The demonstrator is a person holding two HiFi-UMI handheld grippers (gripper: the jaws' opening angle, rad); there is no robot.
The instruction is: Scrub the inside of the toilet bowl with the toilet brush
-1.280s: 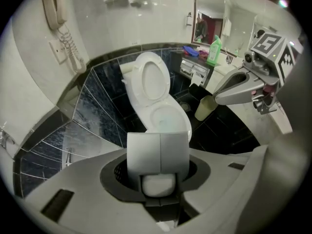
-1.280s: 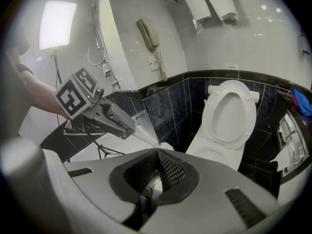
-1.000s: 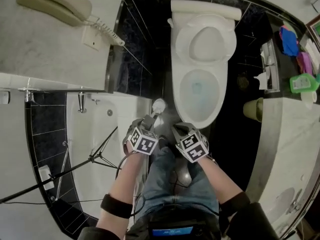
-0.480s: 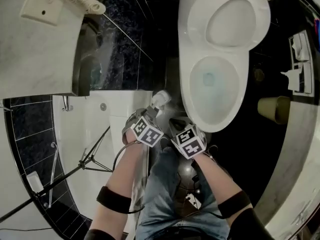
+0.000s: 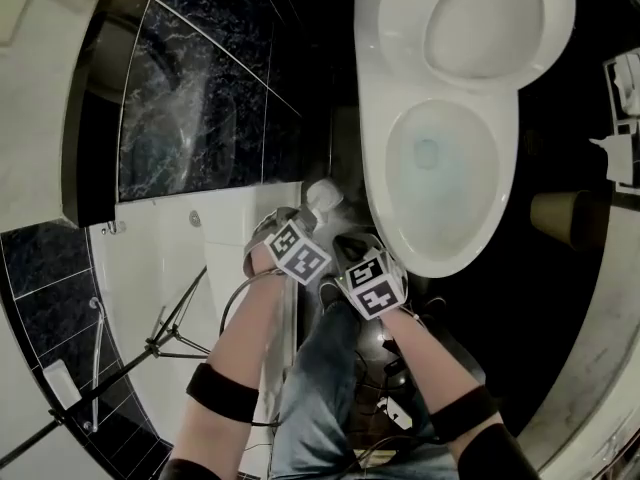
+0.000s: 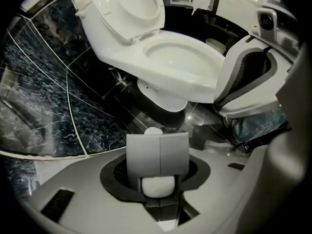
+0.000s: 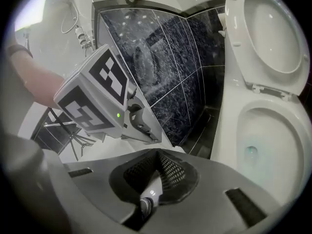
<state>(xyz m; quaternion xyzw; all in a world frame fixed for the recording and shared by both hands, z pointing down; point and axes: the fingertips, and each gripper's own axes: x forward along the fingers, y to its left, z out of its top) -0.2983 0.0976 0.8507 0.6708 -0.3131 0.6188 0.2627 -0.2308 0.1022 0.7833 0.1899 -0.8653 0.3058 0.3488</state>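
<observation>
Head view: toilet brush (image 5: 322, 198) stands beside the toilet bowl (image 5: 375, 188).
Left gripper (image 6: 159, 138): jaws pressed together.
Right gripper (image 7: 156, 154): jaws pressed together.

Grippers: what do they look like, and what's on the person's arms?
Both the left gripper and right gripper are grey, and each carries a white cube with black square markers. A thin cable loops from the left one. Each forearm wears a black band.
</observation>
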